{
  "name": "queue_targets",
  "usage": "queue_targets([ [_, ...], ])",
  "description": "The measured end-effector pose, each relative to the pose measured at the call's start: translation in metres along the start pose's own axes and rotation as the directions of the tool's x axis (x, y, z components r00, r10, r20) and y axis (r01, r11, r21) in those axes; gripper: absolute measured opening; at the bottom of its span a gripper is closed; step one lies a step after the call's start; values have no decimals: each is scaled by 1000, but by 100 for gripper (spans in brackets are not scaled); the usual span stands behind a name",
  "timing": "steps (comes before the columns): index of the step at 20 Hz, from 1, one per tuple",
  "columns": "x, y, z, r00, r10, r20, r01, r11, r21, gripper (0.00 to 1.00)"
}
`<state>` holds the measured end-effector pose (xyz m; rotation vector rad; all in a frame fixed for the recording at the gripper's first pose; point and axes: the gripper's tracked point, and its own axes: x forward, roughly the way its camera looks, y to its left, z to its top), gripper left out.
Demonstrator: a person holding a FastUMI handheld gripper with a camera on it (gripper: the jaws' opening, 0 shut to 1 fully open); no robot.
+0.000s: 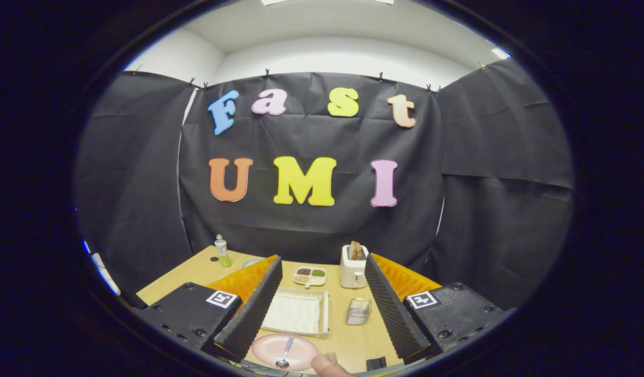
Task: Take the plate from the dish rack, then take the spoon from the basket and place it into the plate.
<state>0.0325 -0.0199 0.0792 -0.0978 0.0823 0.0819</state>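
A pink plate (pixel 295 346) lies flat on the wooden table, low between my fingers and toward the left one. A metal spoon (pixel 285 354) with a pale blue handle rests inside it, bowl nearest me. My gripper (pixel 322 319) is raised above the table and stands open, both fingers wide apart with nothing between them. A small wire basket (pixel 358 311) sits just ahead of the plate, closer to the right finger. A clear tray with a white cloth (pixel 295 311), apparently the dish rack, stands beyond the plate beside the basket.
A white toaster with bread slices (pixel 352 266) stands at the back of the table, a small divided dish of seeds (pixel 309 275) left of it. A bottle with green liquid (pixel 221 251) is at the far left. A fingertip (pixel 328 364) shows beside the plate.
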Motion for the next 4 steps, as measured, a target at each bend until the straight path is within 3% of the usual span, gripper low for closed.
queue_targets([
  [4,-1,0,-3,1000,16,-8,-16,1000,-13,100],
])
